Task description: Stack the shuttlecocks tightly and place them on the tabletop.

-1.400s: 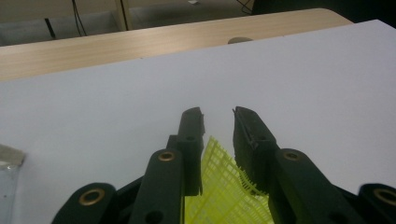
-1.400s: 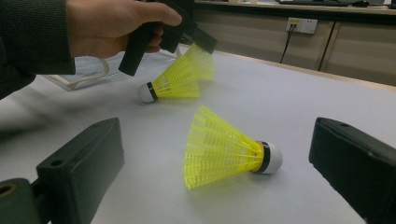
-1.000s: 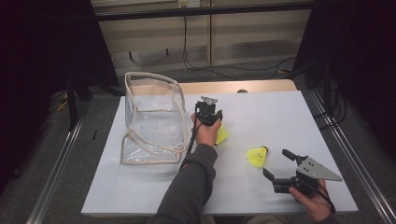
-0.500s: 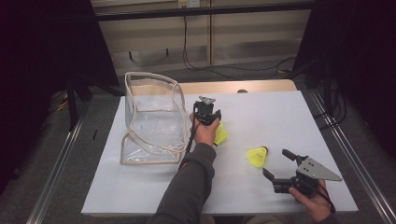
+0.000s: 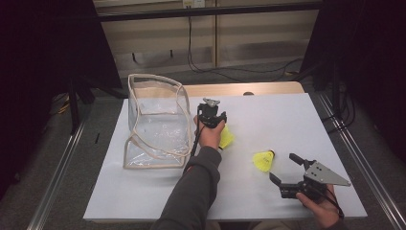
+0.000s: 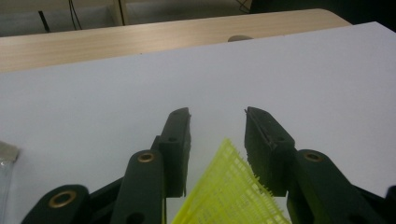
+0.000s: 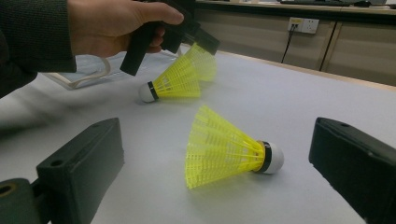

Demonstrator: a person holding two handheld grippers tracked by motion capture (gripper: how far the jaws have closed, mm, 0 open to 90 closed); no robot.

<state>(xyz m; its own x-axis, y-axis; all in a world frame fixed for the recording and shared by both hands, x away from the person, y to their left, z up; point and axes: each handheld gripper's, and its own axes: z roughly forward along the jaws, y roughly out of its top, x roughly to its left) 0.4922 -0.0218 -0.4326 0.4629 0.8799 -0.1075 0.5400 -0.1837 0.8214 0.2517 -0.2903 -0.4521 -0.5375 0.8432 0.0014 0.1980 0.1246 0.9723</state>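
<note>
White tabletop [image 5: 268, 115], dim room, left gripper [image 6: 218, 135] jaws clamping shuttlecock [image 6: 231, 196], right gripper [image 5: 282, 168] jaws spread.

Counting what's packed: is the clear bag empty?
Apparently empty: through the clear bag nothing shows inside; both yellow shuttlecocks are outside.

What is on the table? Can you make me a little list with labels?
left hand-held gripper: jaws around the skirt of one yellow shuttlecock; grip unclear
right hand-held gripper: open, aimed at the other shuttlecock
other shuttlecock: lying on its side, untouched
clear bag: stands at the left, top open
table: white top
</note>
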